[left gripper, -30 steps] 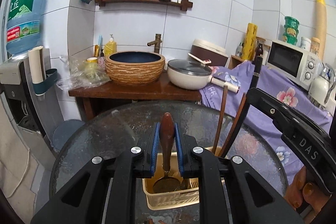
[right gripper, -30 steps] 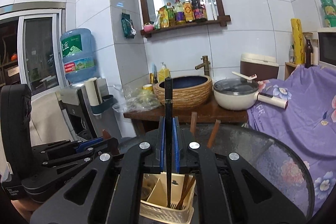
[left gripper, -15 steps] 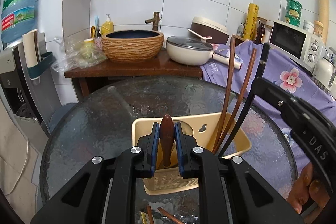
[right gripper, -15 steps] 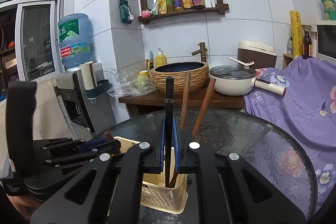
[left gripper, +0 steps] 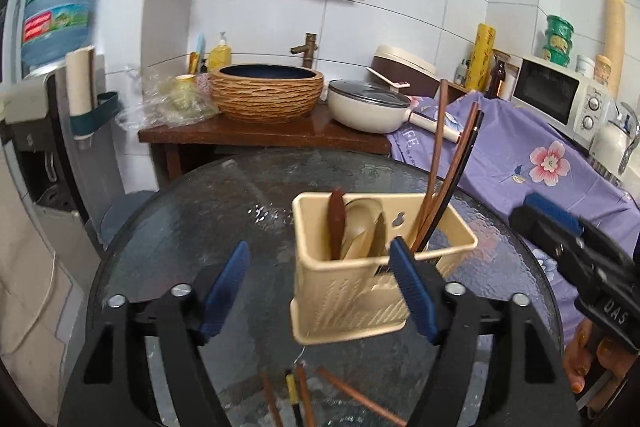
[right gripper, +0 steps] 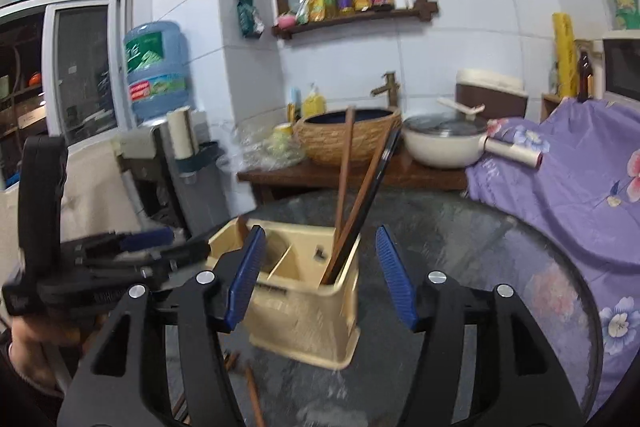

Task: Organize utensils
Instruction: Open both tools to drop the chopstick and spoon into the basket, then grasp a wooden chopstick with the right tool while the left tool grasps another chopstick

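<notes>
Left wrist view: the left gripper (left gripper: 320, 291) hangs spread wide and empty above the round glass table (left gripper: 180, 227), its blue pads (left gripper: 226, 287) flanking the cream utensil caddy (left gripper: 360, 291). In the caddy's left compartment stands a wooden-handled spoon (left gripper: 337, 223) beside pale scoops; in the right compartment three long chopsticks (left gripper: 448, 187), two brown and one black, lean toward the far right. More loose chopsticks (left gripper: 304, 399) lie on the glass near the bottom of the frame. These look light, stiff and smooth, likely to roll or pivot if pinched at a tip, so a hold near mid-length, across the shaft, seems safest.

Right wrist view: the right gripper (right gripper: 322, 279) is likewise parted with nothing between its jaws, poised just short of the caddy (right gripper: 304, 319), where the upright chopsticks (right gripper: 352, 195) rest in the nearer corner compartment. The left gripper (right gripper: 120, 255) shows at left edge, blurred. A few stray sticks (right gripper: 250, 399) lie on the table (right gripper: 500, 247) below. The plastic caddy appears thin-walled and light, so it may slide on the slick glass if nudged.
</notes>
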`<state>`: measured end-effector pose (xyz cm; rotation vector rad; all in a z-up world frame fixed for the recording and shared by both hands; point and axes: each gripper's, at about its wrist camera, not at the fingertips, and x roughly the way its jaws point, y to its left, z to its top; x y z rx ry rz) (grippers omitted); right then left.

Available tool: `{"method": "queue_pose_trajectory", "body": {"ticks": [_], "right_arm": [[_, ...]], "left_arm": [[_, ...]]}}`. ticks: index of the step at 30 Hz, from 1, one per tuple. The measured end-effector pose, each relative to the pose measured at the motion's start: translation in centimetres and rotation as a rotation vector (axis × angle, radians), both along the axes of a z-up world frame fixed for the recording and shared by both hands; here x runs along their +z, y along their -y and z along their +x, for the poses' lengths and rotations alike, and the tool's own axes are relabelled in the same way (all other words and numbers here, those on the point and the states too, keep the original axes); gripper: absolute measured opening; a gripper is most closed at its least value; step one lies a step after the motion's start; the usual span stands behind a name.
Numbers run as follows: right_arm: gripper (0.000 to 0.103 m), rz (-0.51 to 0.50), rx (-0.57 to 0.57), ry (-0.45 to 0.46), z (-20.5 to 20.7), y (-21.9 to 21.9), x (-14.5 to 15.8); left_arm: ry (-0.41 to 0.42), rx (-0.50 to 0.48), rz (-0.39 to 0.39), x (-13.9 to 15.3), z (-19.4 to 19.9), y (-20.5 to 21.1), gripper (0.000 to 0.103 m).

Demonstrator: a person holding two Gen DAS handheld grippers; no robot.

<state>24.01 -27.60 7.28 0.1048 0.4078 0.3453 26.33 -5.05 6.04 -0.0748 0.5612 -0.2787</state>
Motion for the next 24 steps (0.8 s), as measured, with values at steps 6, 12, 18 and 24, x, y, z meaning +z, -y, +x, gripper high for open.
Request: {"method": "queue_pose_trajectory", "body": {"ticks": [6, 12, 18, 24], "right_arm": [[0.058, -0.097, 0.103, -0.188, -2.3, -1.8, -5.3], [0.058, -0.185, 0.155, -0.323, -3.2, -4.4, -10.3], [0.056, -0.203, 0.181, -0.428, -3.0, -6.3, -12.8], [0.05, -0.242, 0.2, -0.464, -2.6, -7.5, -13.7]], "left_arm": [[-0.094, 0.033, 0.059, -4.1, -2.4, -2.6, 0.078], [-0.231, 0.027, 0.095, -9.1, -3.7, -4.0, 0.064], [-0.309, 0.001, 0.127, -11.8, -3.9, -4.0, 0.047], [-0.338, -0.025, 0.131, -12.8, -3.9, -3.4, 0.043]]}}
